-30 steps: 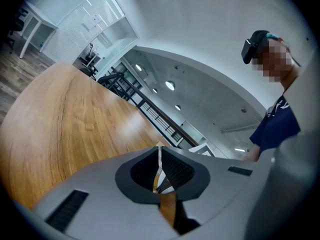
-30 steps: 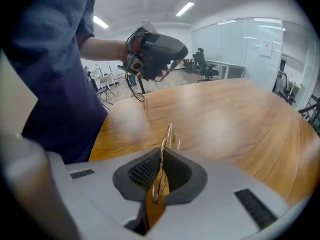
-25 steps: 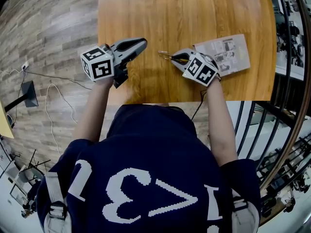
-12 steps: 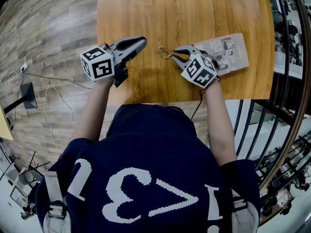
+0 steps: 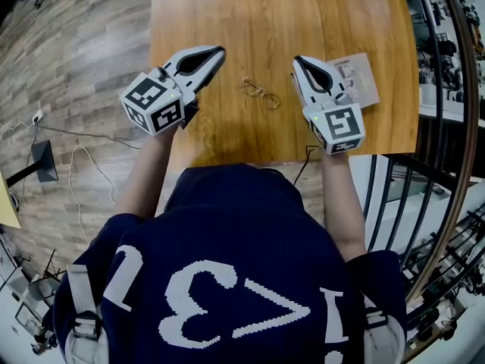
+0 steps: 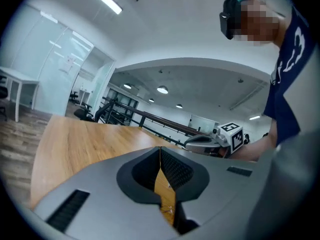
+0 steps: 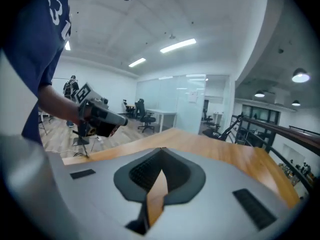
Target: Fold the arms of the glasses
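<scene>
While both hand-held grippers hover over the near part of the tabletop [image 5: 303, 6], neither carries anything. The left hand-held gripper [image 5: 219, 51] has just been closing, and its jaws meet at the tips with nothing between them. The right hand-held gripper [image 5: 297, 59] likewise has its jaws together and empty. Between the two, touching neither, the thin gold wire-framed glasses [image 5: 259, 92] lie on the wood, a little nearer the right one. Whether their arms are folded in is too small to tell. They look very light, thin and springy, so they would likely skid on the smooth wood and bend if squeezed hard. The safest hold is probably a gentle pinch at the bridge or on the rim beside a hinge, with the other hand-held gripper nudging an arm near its tip. Just beside the right hand-held gripper, on its outer side, lies a printed leaflet [image 5: 355, 78], and beyond everything the wood runs on.
</scene>
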A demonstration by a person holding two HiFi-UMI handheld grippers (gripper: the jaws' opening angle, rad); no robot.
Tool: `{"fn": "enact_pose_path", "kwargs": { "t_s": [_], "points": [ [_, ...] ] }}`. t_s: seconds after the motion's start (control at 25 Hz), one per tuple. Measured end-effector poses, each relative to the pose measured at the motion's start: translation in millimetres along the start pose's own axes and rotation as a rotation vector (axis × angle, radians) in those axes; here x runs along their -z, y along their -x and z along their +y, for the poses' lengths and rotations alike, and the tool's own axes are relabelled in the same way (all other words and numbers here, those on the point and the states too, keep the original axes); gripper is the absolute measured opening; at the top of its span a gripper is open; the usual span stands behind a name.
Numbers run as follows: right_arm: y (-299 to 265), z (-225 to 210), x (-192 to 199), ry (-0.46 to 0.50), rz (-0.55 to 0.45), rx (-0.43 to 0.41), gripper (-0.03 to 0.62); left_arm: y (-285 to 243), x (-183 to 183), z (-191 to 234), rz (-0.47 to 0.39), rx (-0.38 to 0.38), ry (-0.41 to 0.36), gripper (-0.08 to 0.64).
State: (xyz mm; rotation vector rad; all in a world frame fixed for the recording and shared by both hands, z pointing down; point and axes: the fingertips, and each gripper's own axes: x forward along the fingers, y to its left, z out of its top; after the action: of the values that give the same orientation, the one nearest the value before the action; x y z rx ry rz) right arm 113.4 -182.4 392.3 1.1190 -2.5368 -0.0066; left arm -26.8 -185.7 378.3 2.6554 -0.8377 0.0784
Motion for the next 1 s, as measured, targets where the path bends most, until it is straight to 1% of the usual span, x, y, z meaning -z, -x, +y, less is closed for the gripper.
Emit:
{"fn": "enact_pose_path", "kwargs": {
  "t_s": [0.12, 0.2, 0.28, 0.36, 0.48, 0.64, 0.76, 0.84, 1.0],
  "points": [
    [25, -11, -29, -0.006, -0.127, 0.088, 0.025, 6, -19, -5, -0.033, -0.076, -0.109, 0.017],
    [37, -20, -45, -0.023, -0.186, 0.141, 0.025, 9, -34, -4, -0.061, -0.125, -0.171, 0.018],
    [46, -27, -55, -0.046, -0.225, 0.188, 0.025, 14, -46, -1, -0.093, -0.162, -0.21, 0.017],
    [54, -32, -61, -0.079, -0.252, 0.22, 0.025, 19, -54, 0, -0.115, -0.188, -0.223, 0.018],
    [63, -38, -66, -0.129, -0.286, 0.241, 0.025, 25, -60, 1, -0.136, -0.21, -0.227, 0.017],
    [71, -42, -70, -0.157, -0.318, 0.261, 0.025, 29, -63, -1, -0.153, -0.226, -0.232, 0.017],
    [71, -37, -76, -0.139, -0.339, 0.251, 0.025, 32, -65, -2, -0.162, -0.229, -0.232, 0.017],
    [69, -33, -79, -0.117, -0.337, 0.25, 0.025, 33, -67, -1, -0.165, -0.23, -0.234, 0.017],
    [76, -31, -81, -0.108, -0.332, 0.258, 0.025, 35, -68, -7, -0.172, -0.235, -0.233, 0.017]
  ]
}}
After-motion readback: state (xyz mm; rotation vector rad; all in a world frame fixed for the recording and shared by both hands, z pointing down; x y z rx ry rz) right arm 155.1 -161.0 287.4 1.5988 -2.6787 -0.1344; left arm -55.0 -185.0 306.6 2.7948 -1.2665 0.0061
